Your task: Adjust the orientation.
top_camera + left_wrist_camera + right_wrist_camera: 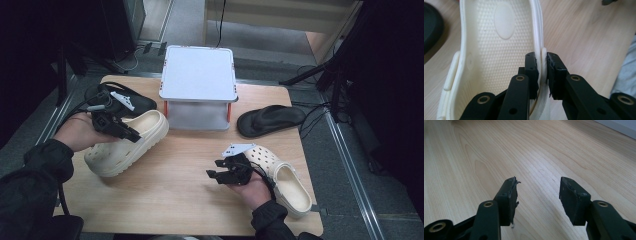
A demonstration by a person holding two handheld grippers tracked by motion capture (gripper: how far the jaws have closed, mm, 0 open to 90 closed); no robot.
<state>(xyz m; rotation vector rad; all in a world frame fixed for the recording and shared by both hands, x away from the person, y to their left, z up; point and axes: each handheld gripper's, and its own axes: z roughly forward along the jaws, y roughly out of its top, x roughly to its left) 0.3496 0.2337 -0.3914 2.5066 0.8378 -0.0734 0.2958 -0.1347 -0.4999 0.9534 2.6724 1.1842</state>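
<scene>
firmly, the left claw pinches the cream clog's side wall.

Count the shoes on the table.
4: a cream clog at left, a black sandal behind it, a black flip-flop right of the stand, another cream clog front right.

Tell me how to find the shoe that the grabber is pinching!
Start at the white box stand at the back of the wooden table, then look to its left and a little nearer. There the left gripper pinches the side wall of a cream clog. The other cream clog lies ungripped beside the right hand, and the remaining shoes are black.
</scene>
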